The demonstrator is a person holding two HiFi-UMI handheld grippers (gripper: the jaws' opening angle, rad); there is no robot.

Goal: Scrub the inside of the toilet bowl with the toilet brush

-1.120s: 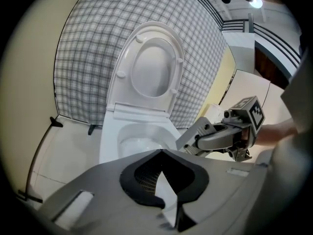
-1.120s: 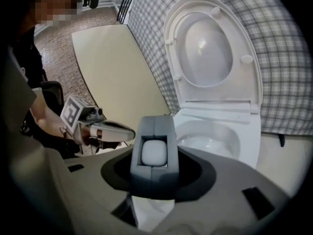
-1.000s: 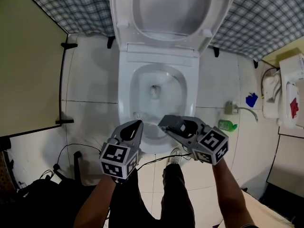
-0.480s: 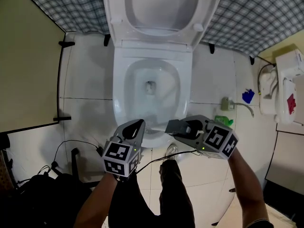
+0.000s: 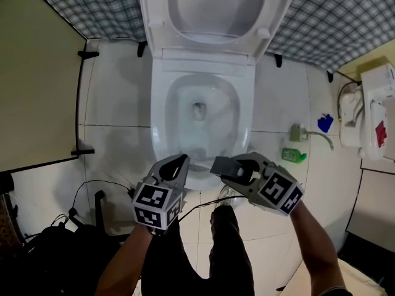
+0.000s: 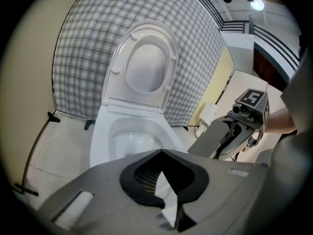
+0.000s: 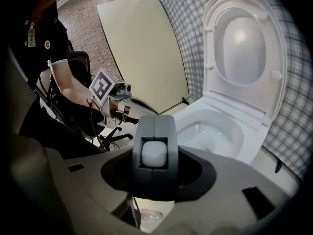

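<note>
Where the bowl lies: the toilet bowl (image 5: pixel 217 125) sits at 12 o'clock from both my grippers, with its near rim just past my fingertips. Its lid (image 5: pixel 213 8) stands raised behind it, farther toward 12.
Left gripper pose: my left gripper (image 5: pixel 182 159) points toward 1 o'clock with its marker cube on my side. Its tip overlaps the bowl's near rim in the head view.
Left fingers: these meet at the tips in a sharp point and hold nothing. Through the gap behind the tips I see only white porcelain.
Right gripper pose: my right gripper (image 5: pixel 221 164) sits at 3 o'clock from the left one, near it but apart. It points toward 10 o'clock, so the two tips lean toward each other.
Right fingers: these are spread partway, clamped on a grey block (image 7: pixel 155 126) that stands between them. The block has a seam down its middle and a white square in its face, and my dark pads lie against its sides. I cannot tell whether the block belongs to the brush.
Block and bowl: the block shows against the near rim at the bowl's 5 o'clock.
Floor: a green bottle (image 5: pixel 295 155) lies on the tiles at 3 o'clock from my right gripper. My leg (image 5: pixel 231 251) is at 6 o'clock.
</note>
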